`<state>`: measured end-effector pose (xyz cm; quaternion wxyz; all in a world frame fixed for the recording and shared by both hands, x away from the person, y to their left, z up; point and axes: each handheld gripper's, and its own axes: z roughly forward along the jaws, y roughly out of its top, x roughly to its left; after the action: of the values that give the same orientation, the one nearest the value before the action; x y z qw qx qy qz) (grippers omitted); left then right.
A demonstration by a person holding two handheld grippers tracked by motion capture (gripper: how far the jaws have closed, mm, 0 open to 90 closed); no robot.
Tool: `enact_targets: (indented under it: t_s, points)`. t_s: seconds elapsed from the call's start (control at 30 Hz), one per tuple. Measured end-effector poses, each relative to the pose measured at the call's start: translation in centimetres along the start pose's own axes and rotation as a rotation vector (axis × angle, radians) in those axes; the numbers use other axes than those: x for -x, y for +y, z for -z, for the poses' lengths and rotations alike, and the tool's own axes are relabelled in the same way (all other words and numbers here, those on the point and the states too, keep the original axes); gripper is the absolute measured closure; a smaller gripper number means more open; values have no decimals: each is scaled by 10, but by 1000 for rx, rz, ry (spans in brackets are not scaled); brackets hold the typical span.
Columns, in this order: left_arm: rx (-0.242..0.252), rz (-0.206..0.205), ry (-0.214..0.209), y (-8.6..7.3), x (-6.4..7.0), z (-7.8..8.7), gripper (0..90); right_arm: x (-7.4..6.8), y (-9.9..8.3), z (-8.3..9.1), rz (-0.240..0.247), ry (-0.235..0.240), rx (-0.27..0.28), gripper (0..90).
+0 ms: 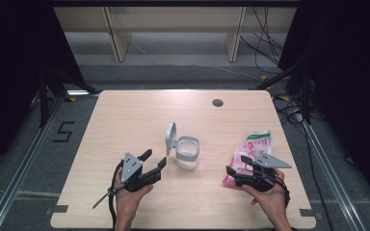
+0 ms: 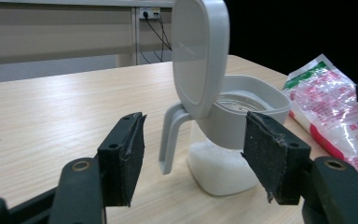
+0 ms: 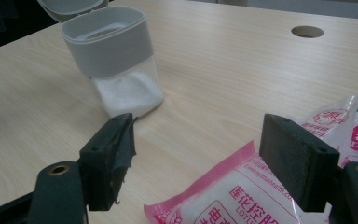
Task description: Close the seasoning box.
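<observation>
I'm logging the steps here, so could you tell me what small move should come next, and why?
Probably lower the right gripper and close it on the pink-and-white plastic bag: its jaws are open just above the bag, and the clear container with the grey flip lid stands open.

Bag: "LOTUS"; floor mark: "5".

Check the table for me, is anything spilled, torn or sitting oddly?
No spill shows on the table. The canister stands upright, lid flipped open. The pink bag lies flat. One oddity: the pad on the left hand-held gripper looks frayed and peeling.
</observation>
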<state>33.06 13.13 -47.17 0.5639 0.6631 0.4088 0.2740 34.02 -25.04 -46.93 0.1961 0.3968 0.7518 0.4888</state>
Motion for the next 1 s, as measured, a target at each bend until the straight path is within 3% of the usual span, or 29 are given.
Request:
enact_targets:
  t_s: [0.07,0.2,0.4,0.43,0.57,0.6,0.63,0.87,1.0]
  points:
    - [-5,-8,2,1,-2,0,391,-3,0,1,-15,2,-18,278]
    - [10,-6,-5,4,-4,-1,469,-1,0,0,7,8,-11,282]
    - [0,-57,9,10,-7,-3,733,-2,-1,0,9,11,-6,287]
    - [-2,-58,15,11,-8,-4,767,-4,-1,0,-7,11,-11,288]
    - [-9,-46,-1,14,-13,-7,861,-4,-1,0,13,14,-17,294]
    - [-8,-41,-5,15,-14,-9,872,-5,-1,0,-5,12,-24,293]
    - [-7,-44,-4,16,-15,-10,884,-3,-1,0,17,7,-15,293]
    - [-10,-47,-30,24,-13,-24,891,-4,-1,-1,12,13,-14,296]
    - [-14,-63,-34,26,-10,-29,891,-3,-1,0,37,5,-14,297]
